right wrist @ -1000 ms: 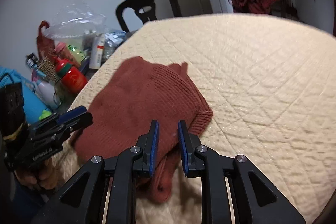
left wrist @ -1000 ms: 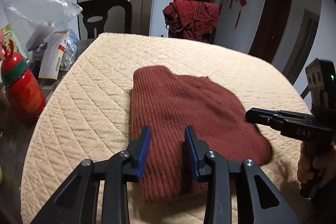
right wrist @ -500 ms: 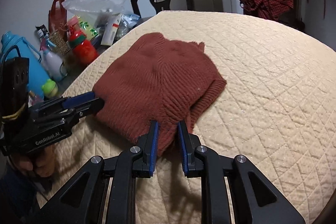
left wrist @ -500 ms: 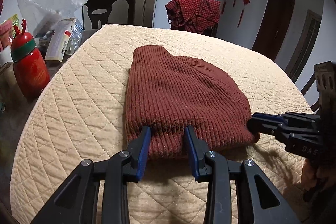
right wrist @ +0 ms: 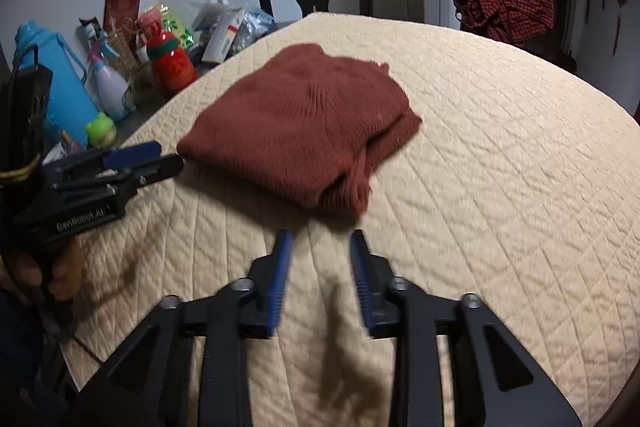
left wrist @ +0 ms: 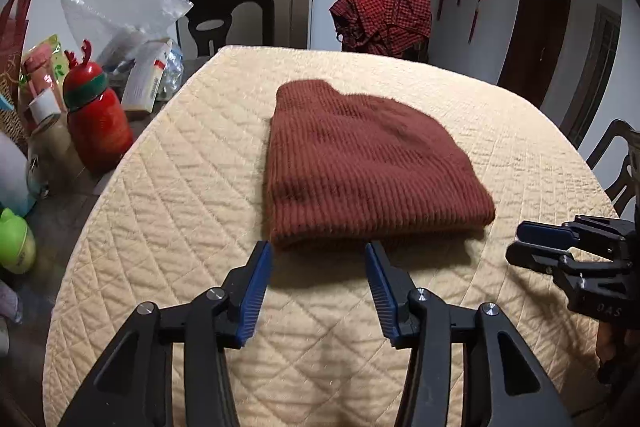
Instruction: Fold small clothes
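Observation:
A rust-red ribbed knit garment (left wrist: 360, 163) lies folded into a compact bundle on the cream quilted table cover (left wrist: 192, 163). It also shows in the right wrist view (right wrist: 304, 123), with its layered edges facing me. My left gripper (left wrist: 318, 251) is open and empty, just short of the bundle's near edge. My right gripper (right wrist: 320, 239) is open and empty, a little back from the bundle's near corner. The right gripper also shows at the right of the left wrist view (left wrist: 536, 247), and the left gripper at the left of the right wrist view (right wrist: 160, 157).
Bottles and clutter stand past the table's left edge: a red antlered bottle (left wrist: 98, 115), a plastic bag (left wrist: 120, 7), a blue flask (right wrist: 60, 83). A black chair (left wrist: 232, 19) and a chair draped with red checked cloth (left wrist: 380, 19) stand behind.
Both grippers let go of the garment, opened, and pulled back toward me. The garment now lies flat as a folded bundle.

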Action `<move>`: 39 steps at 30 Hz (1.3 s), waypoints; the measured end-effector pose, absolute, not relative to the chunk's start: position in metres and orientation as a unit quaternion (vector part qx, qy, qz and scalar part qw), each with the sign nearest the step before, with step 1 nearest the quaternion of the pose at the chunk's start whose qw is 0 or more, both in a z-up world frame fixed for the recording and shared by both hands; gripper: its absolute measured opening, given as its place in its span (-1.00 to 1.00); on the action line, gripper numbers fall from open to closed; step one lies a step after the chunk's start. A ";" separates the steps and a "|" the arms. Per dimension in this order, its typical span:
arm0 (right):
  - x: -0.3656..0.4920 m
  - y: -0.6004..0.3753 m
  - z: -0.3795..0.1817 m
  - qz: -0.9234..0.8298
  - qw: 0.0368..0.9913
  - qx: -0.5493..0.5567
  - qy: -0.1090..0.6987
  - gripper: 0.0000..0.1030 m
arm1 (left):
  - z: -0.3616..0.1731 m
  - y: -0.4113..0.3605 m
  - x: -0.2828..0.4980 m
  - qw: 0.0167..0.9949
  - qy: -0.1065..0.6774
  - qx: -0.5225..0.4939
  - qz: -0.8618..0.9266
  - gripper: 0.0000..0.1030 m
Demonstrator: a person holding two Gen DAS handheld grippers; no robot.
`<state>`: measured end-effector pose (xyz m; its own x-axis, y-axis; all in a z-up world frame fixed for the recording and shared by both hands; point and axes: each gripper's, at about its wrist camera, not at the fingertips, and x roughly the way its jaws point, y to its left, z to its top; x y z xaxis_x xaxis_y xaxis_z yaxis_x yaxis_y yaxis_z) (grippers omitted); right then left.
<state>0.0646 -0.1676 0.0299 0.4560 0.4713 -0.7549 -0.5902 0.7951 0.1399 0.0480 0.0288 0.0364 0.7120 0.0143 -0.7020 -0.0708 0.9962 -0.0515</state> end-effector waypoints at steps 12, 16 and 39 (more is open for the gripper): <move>0.055 -0.167 0.011 0.277 0.855 -0.106 0.425 -0.19 | 0.011 0.037 0.047 0.906 0.418 -0.040 0.041 0.06; 0.053 -0.166 0.010 0.275 0.856 -0.113 0.423 -0.16 | 0.009 0.030 0.050 0.905 0.423 -0.023 0.040 0.19; 0.050 -0.163 0.009 0.271 0.857 -0.121 0.421 -0.13 | 0.007 0.031 0.050 0.902 0.428 -0.020 0.053 0.37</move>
